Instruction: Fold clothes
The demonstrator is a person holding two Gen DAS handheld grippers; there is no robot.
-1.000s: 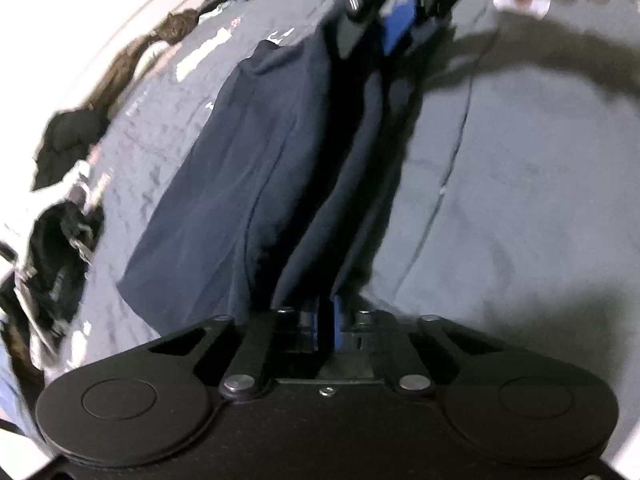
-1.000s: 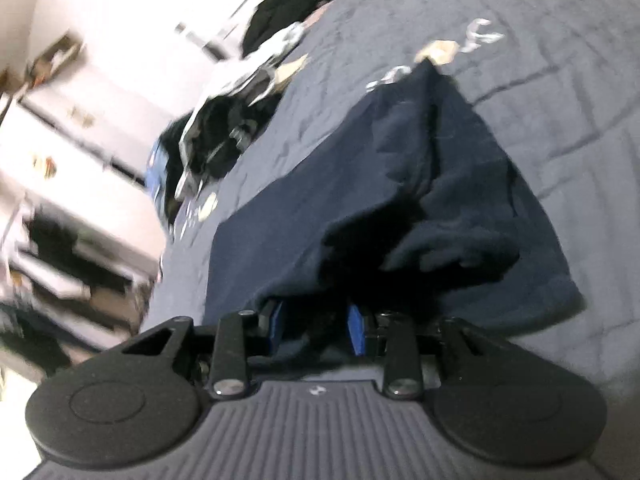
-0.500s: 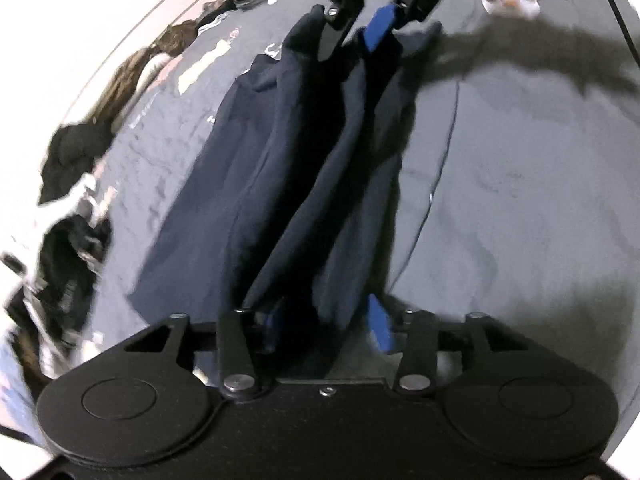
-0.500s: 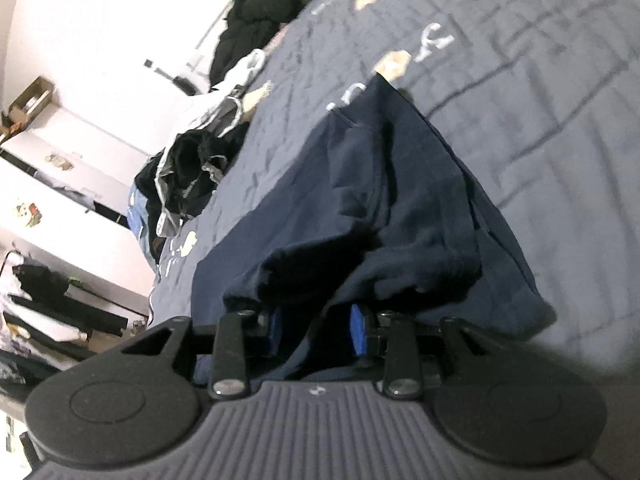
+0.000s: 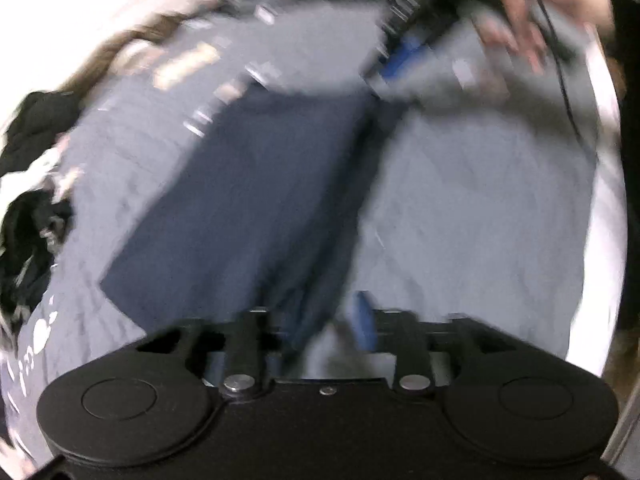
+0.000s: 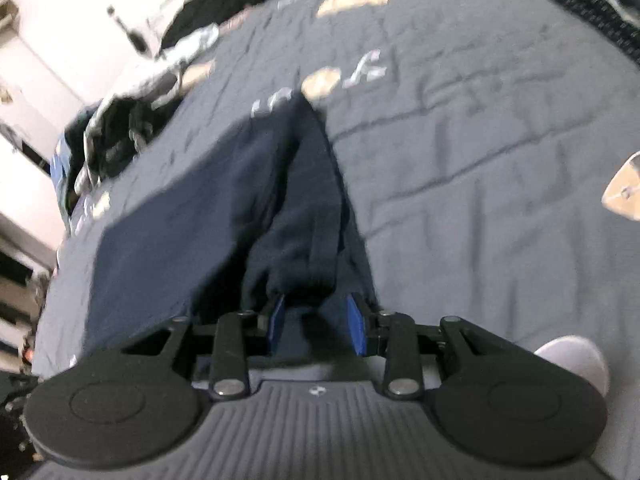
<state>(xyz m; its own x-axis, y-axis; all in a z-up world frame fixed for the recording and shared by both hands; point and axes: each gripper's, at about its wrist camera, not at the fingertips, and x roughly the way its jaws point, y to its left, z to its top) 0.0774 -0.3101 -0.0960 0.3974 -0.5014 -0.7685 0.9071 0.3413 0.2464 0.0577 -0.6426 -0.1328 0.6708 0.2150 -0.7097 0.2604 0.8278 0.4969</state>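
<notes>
A navy garment [image 5: 256, 200] is lying in a long panel on the grey bed [image 5: 480, 220]. Both grippers are standing parted: the left gripper [image 5: 320, 320] with cloth trailing between its fingers, the right gripper [image 6: 316, 320] straddling a raised fold. Laying edges square would be keeping the fold neat.

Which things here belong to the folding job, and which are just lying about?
Part of the job:
navy garment
left gripper
right gripper
grey bedspread

Lying about:
dark clothes pile
black clothing heap
</notes>
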